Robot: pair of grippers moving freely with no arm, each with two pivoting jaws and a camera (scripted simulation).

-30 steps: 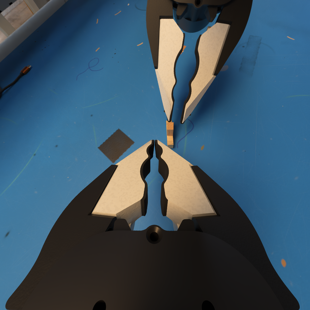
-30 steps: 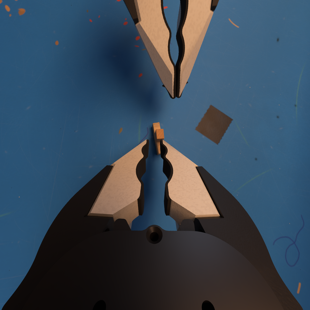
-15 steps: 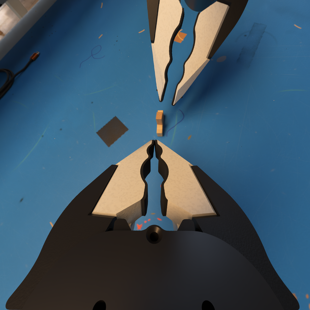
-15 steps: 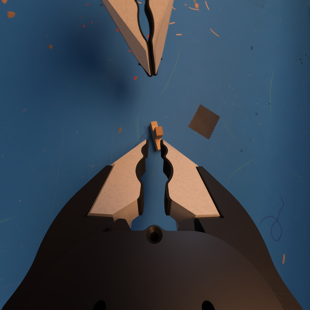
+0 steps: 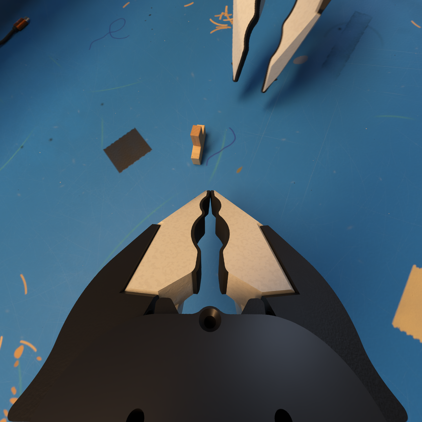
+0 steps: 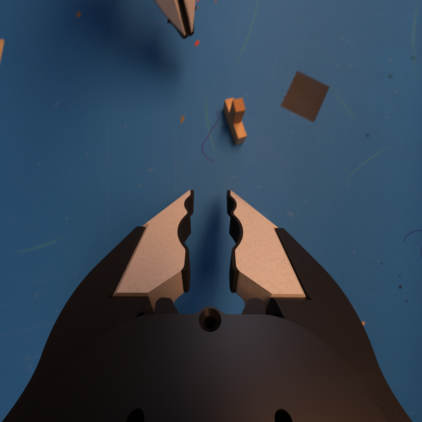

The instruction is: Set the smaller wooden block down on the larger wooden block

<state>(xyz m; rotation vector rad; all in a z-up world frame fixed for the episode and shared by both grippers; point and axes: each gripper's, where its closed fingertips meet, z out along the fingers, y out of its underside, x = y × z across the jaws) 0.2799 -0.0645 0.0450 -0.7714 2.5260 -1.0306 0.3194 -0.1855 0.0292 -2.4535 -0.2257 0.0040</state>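
The smaller wooden block [image 5: 196, 135] rests on top of the larger, long wooden block [image 5: 196, 155], which lies flat on the blue table. Both show in the right wrist view too: small block [image 6: 239, 109] on the larger block [image 6: 237, 134]. My left gripper [image 5: 210, 191] is shut and empty, a short way in front of the blocks. My right gripper [image 6: 210, 191] is open and empty, raised and back from the blocks. It also shows in the left wrist view [image 5: 249, 85], beyond the blocks to the right. The left gripper shows far off in the right wrist view [image 6: 186, 34].
A dark brown square patch [image 5: 127, 149] lies flat on the table left of the blocks, also in the right wrist view [image 6: 304, 96]. A tan patch [image 5: 410, 306] lies at the right edge. A cable end [image 5: 20, 22] lies at far left. Flecks and scribbles mark the blue table [image 5: 68, 205].
My right gripper has opened wider and pulled back and up from the stacked blocks. My left gripper has drawn back too, still shut. The small block stays on the larger one.
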